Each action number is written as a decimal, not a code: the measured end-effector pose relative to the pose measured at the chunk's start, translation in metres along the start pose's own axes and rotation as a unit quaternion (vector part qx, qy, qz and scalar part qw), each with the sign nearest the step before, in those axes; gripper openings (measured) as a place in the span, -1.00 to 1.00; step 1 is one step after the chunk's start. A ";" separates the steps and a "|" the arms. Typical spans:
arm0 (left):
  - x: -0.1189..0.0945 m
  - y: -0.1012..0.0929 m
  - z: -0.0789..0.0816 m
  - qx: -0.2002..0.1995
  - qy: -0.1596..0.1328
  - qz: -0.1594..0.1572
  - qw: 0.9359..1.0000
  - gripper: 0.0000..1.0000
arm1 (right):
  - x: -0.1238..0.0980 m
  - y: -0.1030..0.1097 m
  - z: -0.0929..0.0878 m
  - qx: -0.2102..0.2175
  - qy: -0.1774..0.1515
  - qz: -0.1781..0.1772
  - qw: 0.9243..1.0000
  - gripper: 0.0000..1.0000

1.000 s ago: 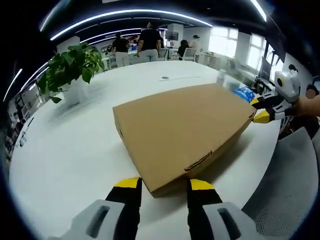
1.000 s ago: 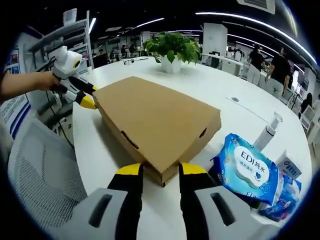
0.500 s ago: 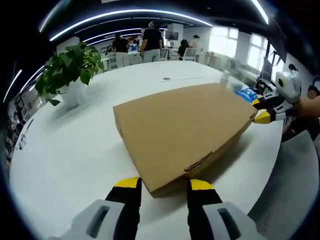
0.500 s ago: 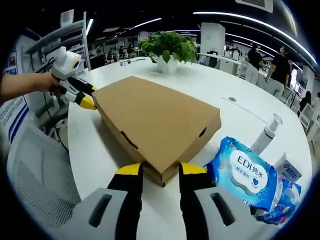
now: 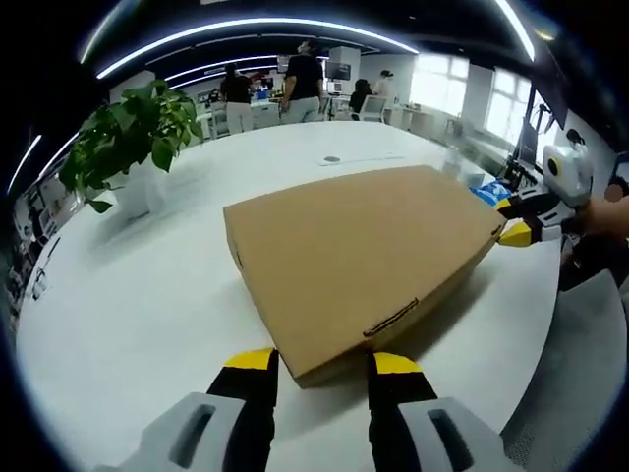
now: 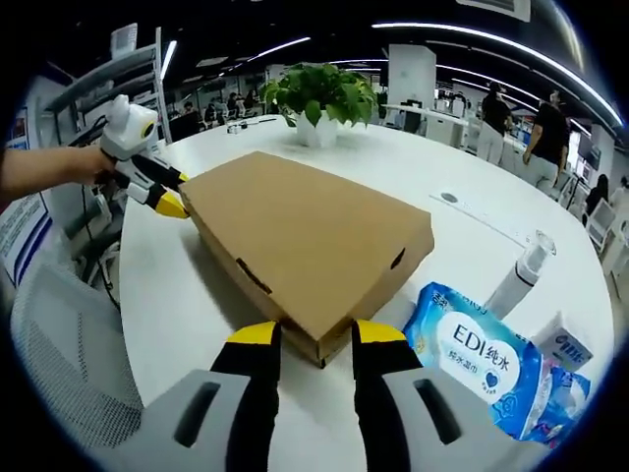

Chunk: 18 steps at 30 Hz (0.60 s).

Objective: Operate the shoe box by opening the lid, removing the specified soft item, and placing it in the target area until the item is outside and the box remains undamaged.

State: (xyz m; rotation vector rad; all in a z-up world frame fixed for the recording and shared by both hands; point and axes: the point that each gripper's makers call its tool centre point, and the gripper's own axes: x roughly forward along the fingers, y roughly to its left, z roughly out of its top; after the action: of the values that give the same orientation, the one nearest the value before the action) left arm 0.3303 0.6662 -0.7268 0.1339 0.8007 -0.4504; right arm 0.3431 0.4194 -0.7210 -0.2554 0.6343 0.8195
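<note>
- Left gripper (image 5: 322, 362): yellow-tipped jaws set apart, straddling the near corner of the shoe box (image 5: 359, 251); whether the tips touch the cardboard cannot be told. It also appears in the right gripper view (image 6: 167, 195), held by a hand (image 6: 84, 164) at the box's far corner.
- Right gripper (image 6: 304, 334): jaws likewise parted to either side of the opposite corner, nothing clamped between them; seen from the left gripper view (image 5: 513, 220) at the far right corner, tips just beside the cardboard.
- Shoe box: flat brown cardboard, lid closed, lying on the white tabletop (image 5: 147, 295). Its long axis runs between the two grippers, corner to corner. A tab slot shows on the edge facing the person.
- Right gripper view adds: blue pack of wet wipes (image 6: 472, 356) just beside the box, a pump bottle (image 6: 519, 276) behind it, a small carton (image 6: 560, 346).
- Left gripper view adds: people standing (image 5: 300, 84) well beyond the tabletop.
- Both views: potted plant (image 5: 133, 133) on the tabletop, well apart from the box.
</note>
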 end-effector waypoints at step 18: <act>0.019 0.005 0.022 0.007 0.003 -0.009 1.000 -0.27 | 0.010 -0.022 0.006 0.013 0.004 -0.009 1.000 -0.47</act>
State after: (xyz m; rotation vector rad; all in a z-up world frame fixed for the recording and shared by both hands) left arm 0.3583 0.6582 -0.7259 0.1408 0.8043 -0.4727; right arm 0.3672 0.4129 -0.7234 -0.2403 0.6496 0.7917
